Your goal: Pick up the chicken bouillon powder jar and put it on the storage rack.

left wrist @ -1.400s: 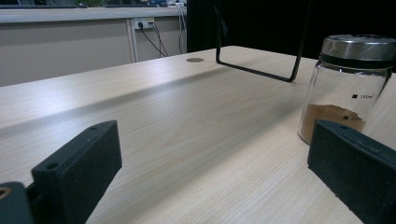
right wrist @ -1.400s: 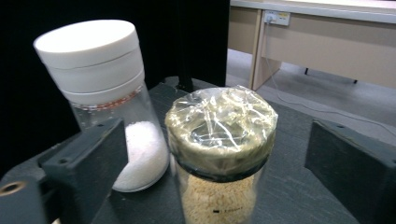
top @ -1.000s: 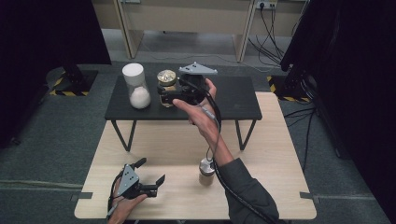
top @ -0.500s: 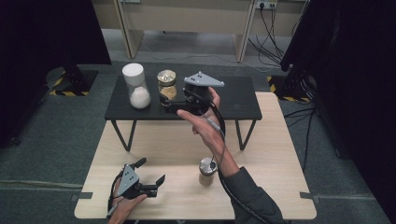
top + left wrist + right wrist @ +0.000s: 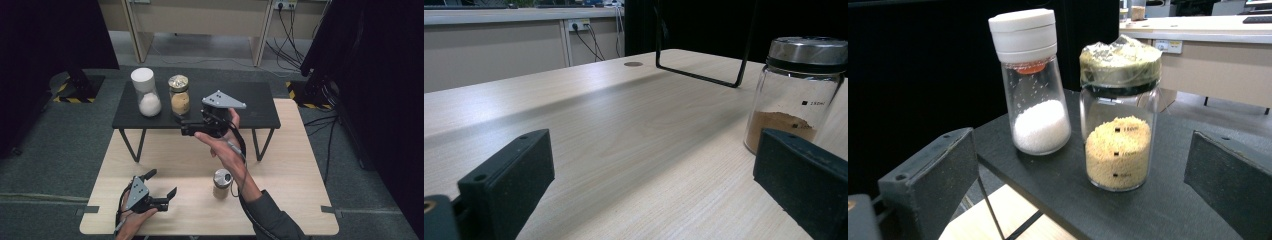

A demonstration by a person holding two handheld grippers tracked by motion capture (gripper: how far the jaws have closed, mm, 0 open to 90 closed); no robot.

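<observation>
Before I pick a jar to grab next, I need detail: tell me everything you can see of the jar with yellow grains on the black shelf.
The yellow-grain jar is clear glass, round and upright, filled to about half with fine yellow granules. Black volume marks run down its front. Crinkled clear film covers its top. It stands on the black shelf close beside the white-capped shaker. The open right claw faces it without touching.

Dim, soft overhead light, slight blur
</observation>
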